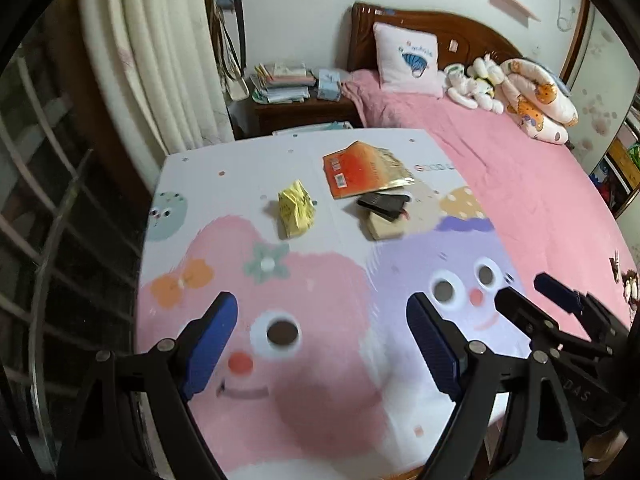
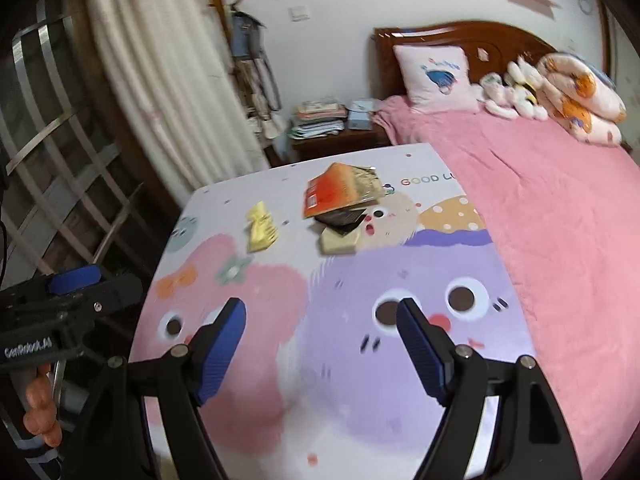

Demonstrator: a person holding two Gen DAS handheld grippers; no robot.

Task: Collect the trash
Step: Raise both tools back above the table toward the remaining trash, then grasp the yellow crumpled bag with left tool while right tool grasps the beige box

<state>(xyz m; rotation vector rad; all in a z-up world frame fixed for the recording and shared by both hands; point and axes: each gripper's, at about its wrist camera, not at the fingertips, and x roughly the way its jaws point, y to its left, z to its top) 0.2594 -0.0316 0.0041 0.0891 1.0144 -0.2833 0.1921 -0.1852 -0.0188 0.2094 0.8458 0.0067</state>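
Note:
Trash lies at the far side of a cartoon-printed table top (image 1: 320, 360): a crumpled yellow wrapper (image 1: 296, 209), an orange and gold snack bag (image 1: 362, 170), a black packet (image 1: 384, 204) and a beige piece (image 1: 386, 227) under it. The same items show in the right wrist view: yellow wrapper (image 2: 261, 227), orange bag (image 2: 340, 191), black packet (image 2: 343, 216), beige piece (image 2: 340, 242). My left gripper (image 1: 322, 334) is open and empty over the near table edge. My right gripper (image 2: 320, 338) is open and empty, beside it on the right (image 1: 556, 292).
A bed with a pink blanket (image 1: 520, 184), a pillow (image 1: 408, 58) and plush toys (image 1: 476, 80) borders the table on the right. A nightstand with stacked books (image 1: 282, 84) stands behind. A curtain (image 1: 160, 60) and window bars (image 1: 48, 200) are on the left.

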